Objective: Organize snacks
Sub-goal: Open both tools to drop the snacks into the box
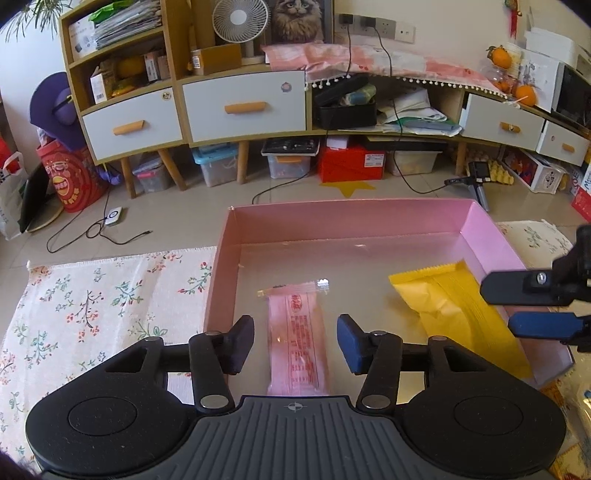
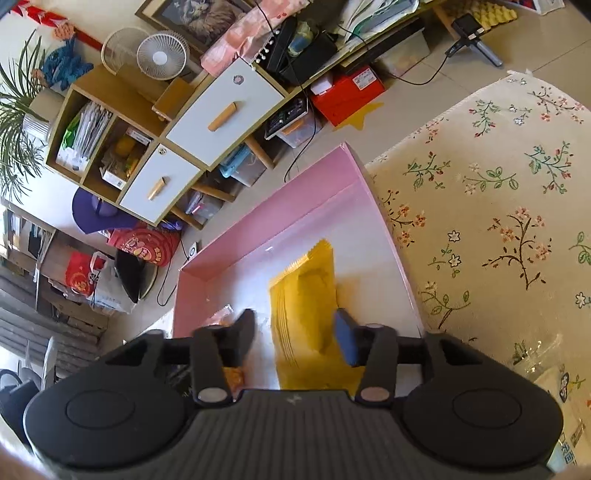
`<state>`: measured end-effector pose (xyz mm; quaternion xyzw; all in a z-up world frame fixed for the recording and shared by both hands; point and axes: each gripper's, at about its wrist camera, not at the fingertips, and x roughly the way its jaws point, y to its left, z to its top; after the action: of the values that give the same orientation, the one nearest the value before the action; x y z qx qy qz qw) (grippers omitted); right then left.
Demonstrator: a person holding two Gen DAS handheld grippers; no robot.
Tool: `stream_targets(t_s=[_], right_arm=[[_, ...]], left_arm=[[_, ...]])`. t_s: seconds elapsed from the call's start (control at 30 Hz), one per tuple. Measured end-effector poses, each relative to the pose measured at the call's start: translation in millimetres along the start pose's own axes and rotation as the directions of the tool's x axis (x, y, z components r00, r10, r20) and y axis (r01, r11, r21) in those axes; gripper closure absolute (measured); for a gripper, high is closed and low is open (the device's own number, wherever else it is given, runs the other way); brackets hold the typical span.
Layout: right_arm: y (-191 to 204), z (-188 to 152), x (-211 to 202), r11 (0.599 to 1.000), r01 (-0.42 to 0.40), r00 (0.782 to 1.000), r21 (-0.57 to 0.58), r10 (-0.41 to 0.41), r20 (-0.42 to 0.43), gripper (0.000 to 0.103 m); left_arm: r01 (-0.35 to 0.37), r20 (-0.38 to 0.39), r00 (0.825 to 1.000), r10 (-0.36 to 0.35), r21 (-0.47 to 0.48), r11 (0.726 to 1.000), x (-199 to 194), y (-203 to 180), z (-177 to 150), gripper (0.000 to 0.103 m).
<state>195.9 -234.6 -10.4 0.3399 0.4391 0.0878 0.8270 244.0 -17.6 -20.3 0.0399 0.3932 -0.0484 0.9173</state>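
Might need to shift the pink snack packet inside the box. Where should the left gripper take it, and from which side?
Grip the pink snack packet across its narrow width at mid-length, coming straight down from above. It lies flat on the floor of the pink box, long axis running away from the camera, and the open left gripper already straddles it. The crimped end seals look thin and likelier to slip.

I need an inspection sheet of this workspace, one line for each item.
Surface: floral cloth on the table.
Job's things: pink cardboard box holding a pink snack packet and a yellow snack packet, lying apart.
Clutter: clear wrappers beside the box.
Grippers: left gripper open above pink packet; right gripper open above yellow packet.
Cables: black cables on the floor.
Surroundings: wooden cabinet, white fan.
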Motion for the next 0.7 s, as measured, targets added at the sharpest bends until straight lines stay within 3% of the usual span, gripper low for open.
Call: stream_targets(t_s=[0.17,0.43,0.5,0.7], right_arm=[[4,-4,-10,1.0,0.005,1.0,-0.026,-0.004,0.007,0.037],[17,-13,-31,0.997,0.048,0.999,-0.062,-0.047,0.016,0.027],[19,-16,-39,0.996,0.056,0.998,-0.067,-0.054,0.024,0.02],[23,-29,-56,0.987,0.106,0.994,-0.121,-0.103,0.032,0.014]], left_arm=[[0.008,-0.004,1.0,-0.008,0.006,1.0,-15,-1,-6,0.04],[0.022,-0.005,1.0,-0.022,0.001,1.0,-50,8,-17,0.029],[0.024,-0.01,1.0,-0.024,0.012,1.0,-60,9,-21,0.026],[0.022,-0.016,1.0,-0.021,0.055,0.998,-89,9,-35,0.016]])
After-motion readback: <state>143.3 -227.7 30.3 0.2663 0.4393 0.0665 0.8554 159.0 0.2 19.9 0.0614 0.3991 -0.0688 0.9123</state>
